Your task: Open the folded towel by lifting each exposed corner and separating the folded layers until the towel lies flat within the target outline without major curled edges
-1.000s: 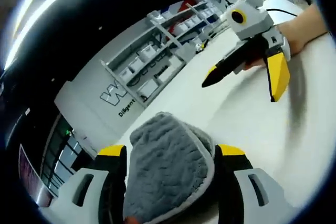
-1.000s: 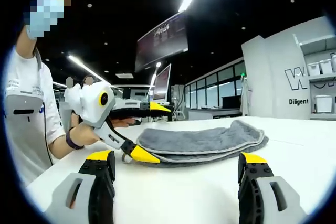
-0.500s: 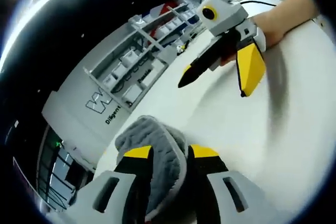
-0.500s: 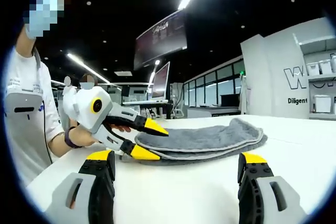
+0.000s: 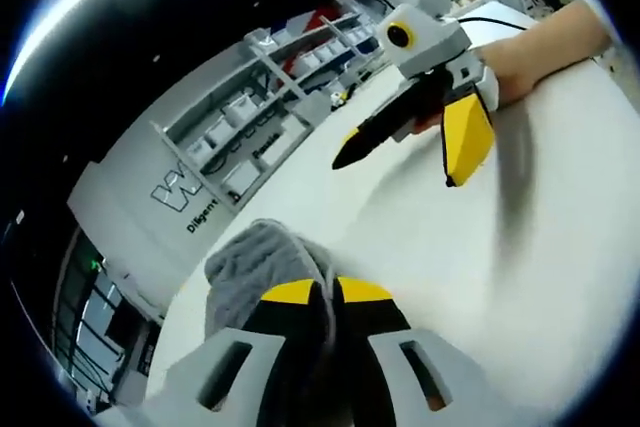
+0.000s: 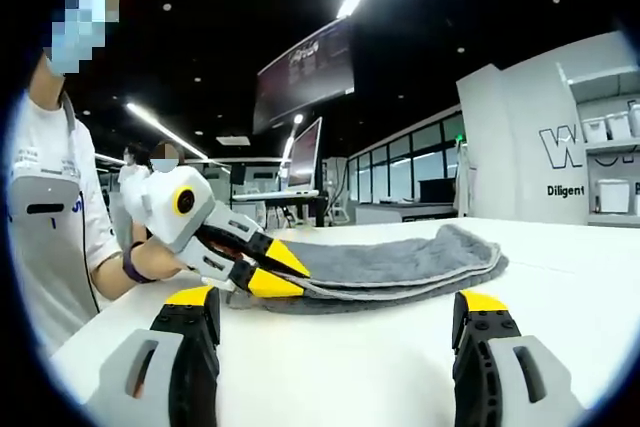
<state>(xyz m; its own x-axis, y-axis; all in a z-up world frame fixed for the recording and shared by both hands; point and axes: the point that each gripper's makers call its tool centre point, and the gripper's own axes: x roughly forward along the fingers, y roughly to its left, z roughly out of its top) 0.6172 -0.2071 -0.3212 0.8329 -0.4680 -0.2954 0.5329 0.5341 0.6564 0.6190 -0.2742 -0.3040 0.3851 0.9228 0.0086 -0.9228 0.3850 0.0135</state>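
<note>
Folded grey towel [image 6: 385, 265] is lying on the white table [image 6: 600, 277], a low flat stack with its long axis running across the right gripper view, rounded end pointing away to the right of that view, near end at the left gripper [image 6: 272, 269]. At least two piped edges are showing along the near side, so the layers are looking unseparated. No target outline is readable on the tabletop.

Key relation: the left gripper is sitting right at the towel's near end, yellow tips pinched together on the edge layers. In the left gripper view its own jaws [image 5: 328, 295] are meeting with grey towel [image 5: 262, 265] bunching up just past the tips, so it is clamping a corner or edge; how many layers, cannot tell. A hand [image 6: 150, 259] with a wristband is holding it, forearm coming in from the person standing at the left.

Right gripper [image 6: 338, 309] is hanging well back from the towel, jaws wide apart and gripping nothing, bare table between them, aimed at the towel's long side. From the left gripper view it [image 5: 410, 152] is hovering over the table, held by a hand [image 5: 535, 47] reaching in from the right.

Judgement: left is the nearer tool and is holding the corner, so the lift should be peeling along the long axis toward the far rounded end. Right is free to pin the lower layers.
</note>
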